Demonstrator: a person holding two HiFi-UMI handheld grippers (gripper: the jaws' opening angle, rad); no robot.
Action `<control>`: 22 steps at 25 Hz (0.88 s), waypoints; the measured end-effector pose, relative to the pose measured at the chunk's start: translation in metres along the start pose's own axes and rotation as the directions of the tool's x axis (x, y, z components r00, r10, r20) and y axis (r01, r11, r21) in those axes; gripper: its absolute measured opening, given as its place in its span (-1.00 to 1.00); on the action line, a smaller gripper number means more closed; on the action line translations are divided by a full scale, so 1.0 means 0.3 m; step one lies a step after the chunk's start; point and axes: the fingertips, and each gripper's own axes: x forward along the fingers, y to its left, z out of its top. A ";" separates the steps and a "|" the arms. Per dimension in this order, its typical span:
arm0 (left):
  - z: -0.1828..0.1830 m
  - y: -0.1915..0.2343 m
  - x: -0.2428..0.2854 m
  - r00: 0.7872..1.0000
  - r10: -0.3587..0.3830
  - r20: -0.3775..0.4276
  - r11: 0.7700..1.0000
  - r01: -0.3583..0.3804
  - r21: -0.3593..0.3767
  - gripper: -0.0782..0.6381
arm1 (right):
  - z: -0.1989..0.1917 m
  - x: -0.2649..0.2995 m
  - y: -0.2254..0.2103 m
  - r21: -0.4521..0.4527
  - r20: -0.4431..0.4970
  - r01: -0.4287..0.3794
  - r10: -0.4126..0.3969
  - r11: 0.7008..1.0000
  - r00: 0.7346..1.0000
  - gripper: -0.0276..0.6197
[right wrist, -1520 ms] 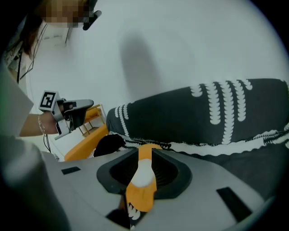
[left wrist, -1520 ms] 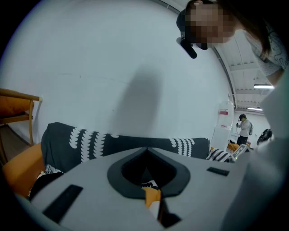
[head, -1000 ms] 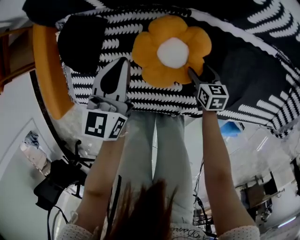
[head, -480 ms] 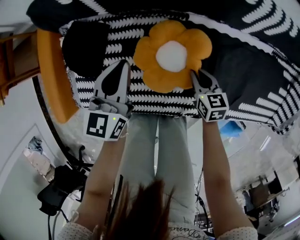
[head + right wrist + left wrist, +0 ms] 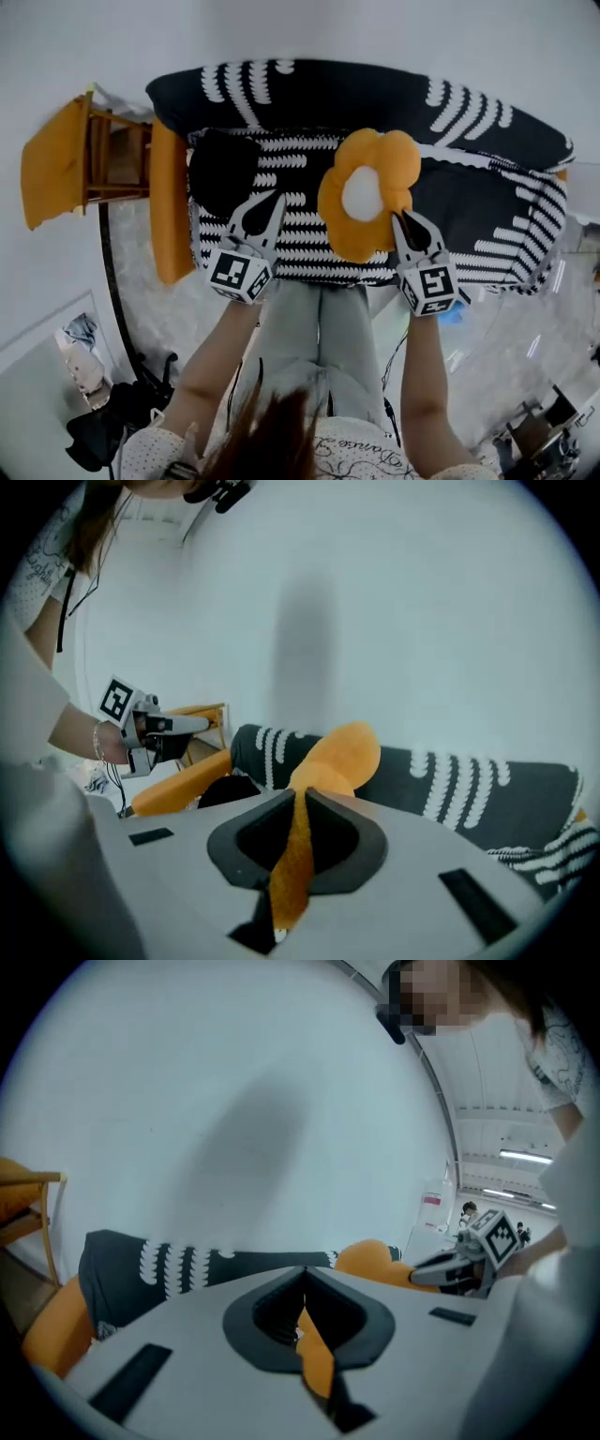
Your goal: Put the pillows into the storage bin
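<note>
A white wall is standing behind a black-and-white sofa. A black pillow is lying on the seat's left side. The orange flower pillow is being held up over the seat's middle. The right hand-held gripper is pinching its near-right petal, its jaws having just been closing. The left hand-held gripper is hovering apart from it on the left, jaws pressed together.

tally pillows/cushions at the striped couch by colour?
Orange: 2 (flower pillow, long cushion)
Black: 1 (black pillow)
Total: 3
</note>
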 end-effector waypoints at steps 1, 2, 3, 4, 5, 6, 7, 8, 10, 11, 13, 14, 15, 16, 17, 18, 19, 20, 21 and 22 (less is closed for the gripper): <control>0.050 -0.003 -0.007 1.000 -0.009 0.005 1.000 0.009 0.017 -0.77 | 0.079 -0.037 -0.002 -0.004 0.036 0.017 -0.016 1.000 0.999 -0.79; 0.107 -0.005 -0.007 1.000 -0.018 0.017 0.999 0.017 0.037 -0.77 | 0.159 -0.069 -0.008 -0.011 0.076 0.034 -0.033 0.999 0.997 -0.79; 0.168 -0.007 -0.004 0.999 -0.027 0.034 0.998 0.025 0.056 -0.77 | 0.237 -0.098 -0.014 -0.023 0.117 0.052 -0.049 0.998 0.992 -0.79; 0.228 -0.009 -0.004 0.998 -0.035 0.053 0.997 0.031 0.075 -0.77 | 0.310 -0.126 -0.017 -0.037 0.153 0.069 -0.063 0.997 0.986 -0.79; 0.283 -0.013 -0.013 0.997 -0.042 0.070 0.995 0.036 0.090 -0.77 | 0.373 -0.157 -0.012 -0.051 0.183 0.084 -0.074 0.995 0.980 -0.78; 0.331 -0.020 -0.034 0.996 -0.046 0.082 0.994 0.037 0.099 -0.77 | 0.425 -0.192 0.003 -0.061 0.204 0.095 -0.080 0.994 0.976 -0.79; 0.373 -0.027 -0.063 0.995 -0.047 0.093 0.994 0.037 0.104 -0.77 | 0.470 -0.228 0.023 -0.071 0.220 0.101 -0.084 0.992 0.972 -0.78; 0.413 -0.032 -0.091 0.993 -0.047 0.106 0.994 0.035 0.107 -0.77 | 0.515 -0.262 0.044 -0.080 0.235 0.106 -0.085 0.991 0.968 -0.78; 0.486 -0.034 -0.136 0.989 -0.050 0.137 0.993 0.034 0.113 -0.77 | 0.602 -0.317 0.081 -0.102 0.270 0.115 -0.084 0.988 0.959 -0.78; 0.514 -0.036 -0.156 0.987 -0.052 0.150 0.993 0.035 0.116 -0.77 | 0.637 -0.341 0.101 -0.114 0.284 0.119 -0.082 0.986 0.955 -0.78; 0.544 -0.045 -0.192 0.985 -0.058 0.163 0.992 0.039 0.120 -0.77 | 0.676 -0.379 0.138 -0.143 0.298 0.125 -0.077 0.982 0.952 -0.78; 0.553 -0.050 -0.201 0.984 -0.062 0.168 0.991 0.041 0.124 -0.77 | 0.689 -0.391 0.151 -0.157 0.300 0.128 -0.076 0.979 0.951 -0.78; 0.560 -0.054 -0.204 0.983 -0.065 0.174 0.991 0.043 0.130 -0.77 | 0.701 -0.400 0.159 -0.169 0.302 0.133 -0.077 0.977 0.950 -0.78; 0.564 -0.061 -0.205 0.982 -0.069 0.178 0.990 0.045 0.134 -0.77 | 0.711 -0.409 0.166 -0.178 0.303 0.136 -0.077 0.975 0.950 -0.78; 0.566 -0.071 -0.207 0.981 -0.073 0.180 0.990 0.049 0.135 -0.77 | 0.717 -0.422 0.174 -0.185 0.301 0.140 -0.079 0.973 0.950 -0.78; 0.565 -0.086 -0.207 0.980 -0.080 0.180 0.990 0.056 0.133 -0.77 | 0.720 -0.437 0.180 -0.191 0.299 0.145 -0.083 0.971 0.951 -0.78; 0.565 -0.106 -0.208 0.980 -0.090 0.180 0.989 0.067 0.131 -0.77 | 0.719 -0.455 0.184 -0.195 0.296 0.152 -0.090 0.969 0.951 -0.78; 0.565 -0.128 -0.207 0.978 -0.103 0.179 0.988 0.080 0.131 -0.77 | 0.715 -0.472 0.186 -0.194 0.294 0.160 -0.098 0.968 0.951 -0.78; 0.568 -0.151 -0.205 0.977 -0.120 0.176 0.986 0.097 0.134 -0.76 | 0.708 -0.490 0.185 -0.187 0.293 0.170 -0.111 0.967 0.950 -0.79; 0.570 -0.175 -0.201 0.975 -0.139 0.171 0.984 0.116 0.138 -0.76 | 0.700 -0.511 0.184 -0.175 0.294 0.184 -0.128 0.967 0.947 -0.79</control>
